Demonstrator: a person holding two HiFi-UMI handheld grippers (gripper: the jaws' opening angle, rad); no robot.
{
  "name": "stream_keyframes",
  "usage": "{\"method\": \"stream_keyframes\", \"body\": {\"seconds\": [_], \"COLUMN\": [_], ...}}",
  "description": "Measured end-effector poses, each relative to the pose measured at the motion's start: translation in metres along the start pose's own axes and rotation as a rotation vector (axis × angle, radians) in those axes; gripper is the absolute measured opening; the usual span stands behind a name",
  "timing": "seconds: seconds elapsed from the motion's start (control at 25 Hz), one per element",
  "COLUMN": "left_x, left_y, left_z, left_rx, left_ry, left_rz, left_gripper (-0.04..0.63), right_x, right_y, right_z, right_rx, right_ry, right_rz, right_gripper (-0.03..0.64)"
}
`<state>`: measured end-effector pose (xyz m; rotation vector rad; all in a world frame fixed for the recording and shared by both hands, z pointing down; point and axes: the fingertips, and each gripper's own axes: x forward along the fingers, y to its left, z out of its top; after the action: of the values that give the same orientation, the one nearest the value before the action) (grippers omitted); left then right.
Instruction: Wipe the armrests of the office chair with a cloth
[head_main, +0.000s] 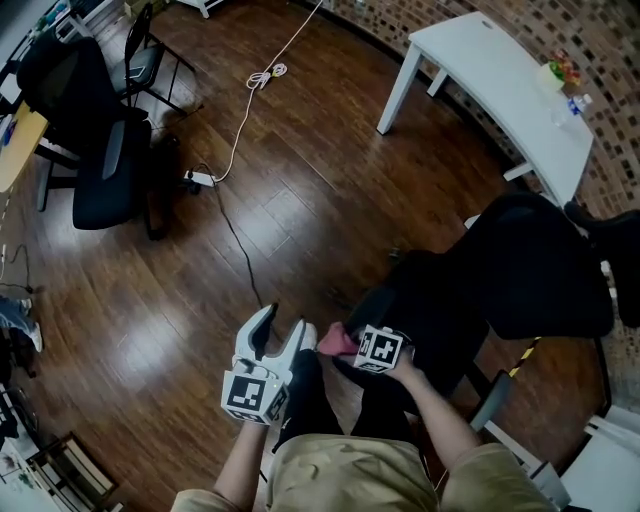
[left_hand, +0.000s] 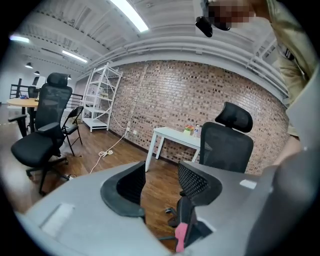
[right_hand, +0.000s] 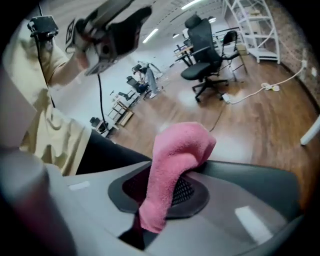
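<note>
Just in front of our knees, the right gripper (head_main: 348, 345) carries the pink cloth (right_hand: 175, 165) close to the near edge of the black office chair (head_main: 540, 270). From the head view the chair's dark bulk makes the armrests hard to pick out; the grey bar (head_main: 490, 403) low on its near side may be one.

The main risk, as we judge it, is the cloth working loose. It is pinched along one fold only, with a thick loose end bulging past the pads. Dragging it along an armrest could tug it out or bunch it, leaving bare jaw rubbing the chair. A second risk is the chair rolling or swivelling away under the push, since it stands on a smooth wooden floor (head_main: 200, 330) and nothing braces it.

The right gripper's jaws are drawn narrow and clamp the cloth between their pads. The left gripper (head_main: 282, 330) hangs just beside the right, its jaws about half apart, with nothing between them and touching nothing. Through the gap we see only floor and the chair beyond.
</note>
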<state>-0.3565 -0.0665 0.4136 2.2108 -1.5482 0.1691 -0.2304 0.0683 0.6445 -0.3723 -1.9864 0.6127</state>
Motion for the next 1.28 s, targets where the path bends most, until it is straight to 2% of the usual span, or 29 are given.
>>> {"method": "stream_keyframes", "body": {"seconds": [0.12, 0.24, 0.36, 0.64, 0.72, 0.76, 0.8, 0.92, 0.96, 1.12, 1.2, 1.28], "left_x": [-0.001, -0.003, -0.005, -0.012, -0.012, -0.012, -0.012, -0.014, -0.015, -0.017, -0.017, -0.016], "left_y": [-0.004, -0.010, -0.017, -0.020, -0.023, -0.025, -0.028, -0.031, -0.031, -0.032, -0.033, -0.035], "left_z": [-0.001, -0.008, -0.013, -0.025, -0.027, -0.026, -0.024, -0.018, -0.017, -0.014, -0.013, -0.012], "left_rx": [0.006, 0.015, 0.013, 0.019, 0.026, 0.025, 0.020, 0.012, 0.009, 0.002, 0.007, 0.012], "left_ry": [0.002, 0.006, 0.016, 0.052, 0.055, 0.053, 0.051, 0.037, 0.032, 0.025, 0.019, 0.017], "left_rz": [-0.004, -0.006, -0.013, -0.030, -0.035, -0.038, -0.042, -0.047, -0.049, -0.058, -0.061, -0.060], "left_gripper": [0.199, 0.199, 0.199, 0.192, 0.192, 0.192, 0.192, 0.192, 0.187, 0.187, 0.187, 0.184], "right_x": [0.032, 0.018, -0.016, -0.111, -0.136, -0.144, -0.146, -0.128, -0.114, -0.028, 0.008, 0.029], "right_y": [0.025, 0.006, -0.037, -0.164, -0.187, -0.191, -0.187, -0.132, -0.105, 0.005, 0.032, 0.036], "right_z": [-0.011, -0.017, -0.035, -0.060, -0.072, -0.075, -0.071, -0.032, -0.024, -0.016, -0.022, -0.028], "right_rx": [-0.045, -0.037, 0.008, 0.232, 0.276, 0.292, 0.301, 0.251, 0.213, 0.036, -0.022, -0.043], "right_ry": [0.031, 0.000, 0.008, -0.053, -0.010, -0.005, -0.041, -0.259, -0.285, -0.185, -0.111, -0.066], "right_rz": [0.071, 0.055, -0.024, -0.248, -0.356, -0.390, -0.387, -0.236, -0.176, 0.047, 0.095, 0.109], "right_gripper": [0.067, 0.067, 0.067, 0.066, 0.066, 0.066, 0.066, 0.064, 0.065, 0.064, 0.065, 0.065]}}
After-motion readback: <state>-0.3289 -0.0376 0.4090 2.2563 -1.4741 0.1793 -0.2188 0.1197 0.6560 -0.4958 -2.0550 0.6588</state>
